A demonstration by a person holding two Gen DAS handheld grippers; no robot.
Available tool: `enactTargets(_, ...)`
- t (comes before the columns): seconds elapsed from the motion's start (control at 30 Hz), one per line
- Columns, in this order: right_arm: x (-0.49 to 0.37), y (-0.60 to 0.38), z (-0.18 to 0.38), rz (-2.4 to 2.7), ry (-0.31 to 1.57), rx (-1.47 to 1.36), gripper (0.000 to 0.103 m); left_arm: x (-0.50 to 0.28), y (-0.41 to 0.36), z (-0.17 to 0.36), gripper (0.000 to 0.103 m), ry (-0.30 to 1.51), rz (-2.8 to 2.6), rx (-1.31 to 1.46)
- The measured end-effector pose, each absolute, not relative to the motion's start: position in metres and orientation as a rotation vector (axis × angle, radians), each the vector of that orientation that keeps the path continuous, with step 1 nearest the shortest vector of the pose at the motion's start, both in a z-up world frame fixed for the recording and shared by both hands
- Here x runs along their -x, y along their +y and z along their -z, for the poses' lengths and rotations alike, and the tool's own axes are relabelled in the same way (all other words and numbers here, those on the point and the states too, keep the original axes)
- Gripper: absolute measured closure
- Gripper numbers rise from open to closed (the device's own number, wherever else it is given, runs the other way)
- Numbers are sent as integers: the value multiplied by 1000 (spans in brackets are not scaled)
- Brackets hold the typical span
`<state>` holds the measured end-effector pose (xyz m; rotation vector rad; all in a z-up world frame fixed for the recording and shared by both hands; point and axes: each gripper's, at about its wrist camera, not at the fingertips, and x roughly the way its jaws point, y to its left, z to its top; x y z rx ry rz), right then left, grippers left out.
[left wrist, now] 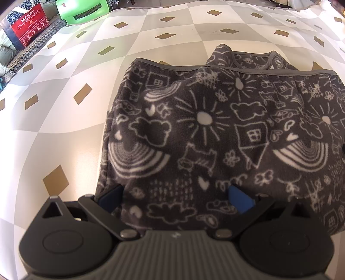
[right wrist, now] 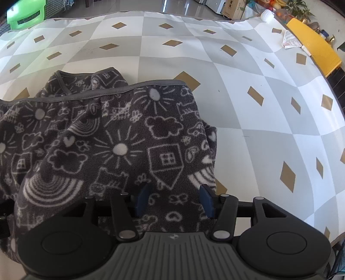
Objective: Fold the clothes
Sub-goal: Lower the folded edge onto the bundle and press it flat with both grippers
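Observation:
A dark grey fleece garment (left wrist: 215,133) with white doodles of suns, houses and rainbows lies folded on the checked mat; it also shows in the right wrist view (right wrist: 103,137). A grey-trimmed edge runs along its far side, with a collar part bunched behind it. My left gripper (left wrist: 175,193) is open, its blue pads (left wrist: 239,199) wide apart over the garment's near left part. My right gripper (right wrist: 174,193) is open too, its blue pads (right wrist: 207,198) astride the garment's near right corner.
The mat (left wrist: 86,71) has grey and white checks with gold diamonds. A green plastic stool (left wrist: 84,9) and a red Christmas bag (left wrist: 28,25) stand past its far left edge. A yellow board (right wrist: 314,45), papers and boxes lie at the far right.

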<state>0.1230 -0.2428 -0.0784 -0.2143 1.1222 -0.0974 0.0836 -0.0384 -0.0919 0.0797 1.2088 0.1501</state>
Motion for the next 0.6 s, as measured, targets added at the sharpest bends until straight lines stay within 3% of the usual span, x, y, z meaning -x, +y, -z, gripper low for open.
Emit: enactTargets(0.6, -124, -246, 76, 124, 1142, 181, 50, -81, -47, 82, 0, 1191, -200, -78)
